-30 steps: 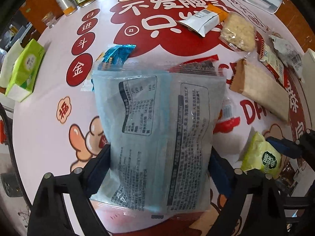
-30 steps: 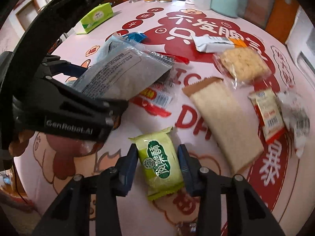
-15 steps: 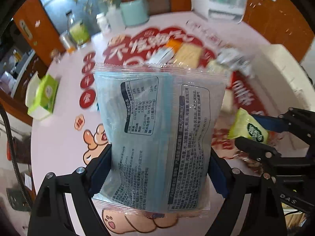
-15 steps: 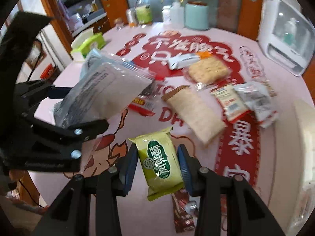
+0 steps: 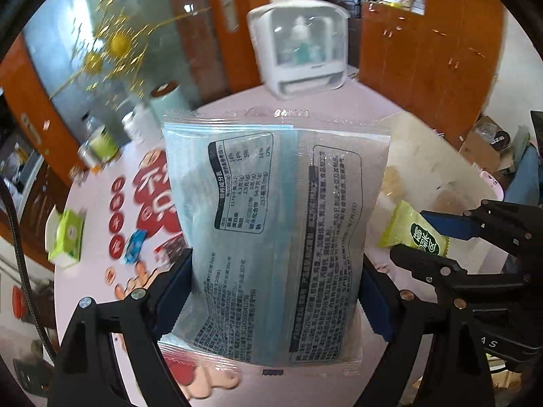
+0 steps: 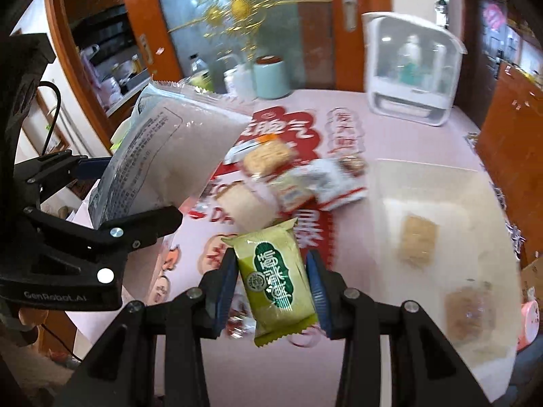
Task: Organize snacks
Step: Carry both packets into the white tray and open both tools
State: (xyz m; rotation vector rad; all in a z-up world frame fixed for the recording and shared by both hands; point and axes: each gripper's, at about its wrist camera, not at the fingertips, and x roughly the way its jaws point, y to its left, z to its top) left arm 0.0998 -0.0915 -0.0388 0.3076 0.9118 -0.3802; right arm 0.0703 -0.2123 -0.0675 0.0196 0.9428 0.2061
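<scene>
Both packets lifted off table since earlier frame. Left gripper [image 5: 275, 291] clamped on big blue packet [image 5: 275, 230]; right gripper [image 6: 271, 288] clamped on green snack [image 6: 276, 278]. Carry step; next, likely lower into pale bin [image 6: 441, 203].

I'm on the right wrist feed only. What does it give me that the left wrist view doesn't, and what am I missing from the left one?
Only the right wrist view: the translucent bin with two snacks inside, and the loose snack pile on the pink table.

Only the left wrist view: the printed back of the large blue-grey packet, the green tissue box and a small blue wrapper.

Both: the left gripper shut on the large packet, the right gripper shut on the green snack, both lifted clear of the table, and the white appliance at the far edge.
</scene>
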